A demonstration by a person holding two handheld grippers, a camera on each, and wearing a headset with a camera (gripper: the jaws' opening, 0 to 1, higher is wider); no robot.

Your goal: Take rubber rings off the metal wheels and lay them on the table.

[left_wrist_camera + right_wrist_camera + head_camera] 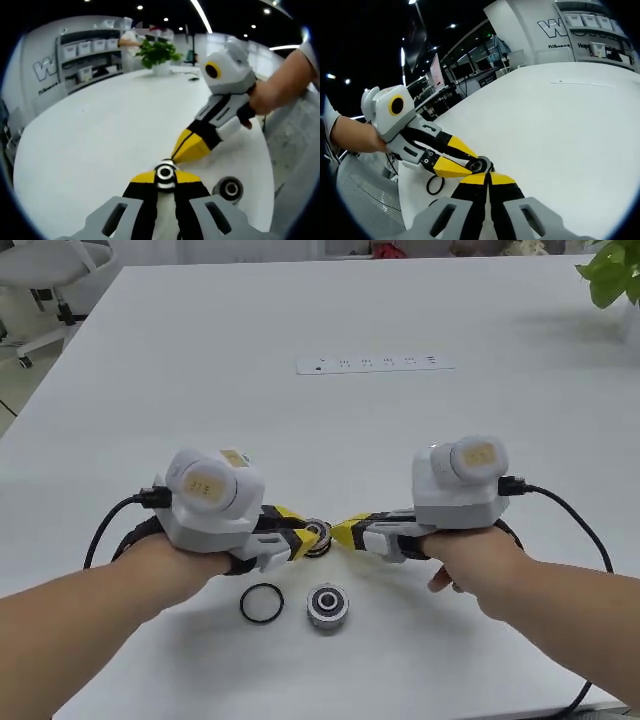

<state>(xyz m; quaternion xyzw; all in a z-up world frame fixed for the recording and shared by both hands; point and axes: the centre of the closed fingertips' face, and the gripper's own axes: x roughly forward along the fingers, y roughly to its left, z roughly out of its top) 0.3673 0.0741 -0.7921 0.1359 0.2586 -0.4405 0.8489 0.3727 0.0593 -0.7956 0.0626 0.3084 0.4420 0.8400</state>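
Both tools meet low over the near edge of the surface (400,440). The left hand-held gripper (301,540) has its yellow-tipped jaws clamped on a small metal wheel (318,537), holding it just clear of the surface. In the left gripper view the wheel sits flat-on between the tips, hub towards the camera.

The right hand-held gripper (348,531) comes in from the opposite side with its jaws pressed together and its tips right at the wheel's rim. Whether they have a nip of rubber between them is too small to tell.

So how far along is the task? One rubber ring (241,604) already lies flat by the near edge, free of any wheel. Just beside it, not touching, sits a second wheel (328,605) on its side. That wheel looks bare and grey round the outside, so I'd call it the finished one, with its ring off and laid down.

The held wheel shows a dark band round its edge, so its ring looks to be on yet. It has to be peeled off and laid down near the first.

Judging by what's in sight, that's roughly halfway, with one ring down and one to go. No other wheels are visible further up towards the power strip (373,364).
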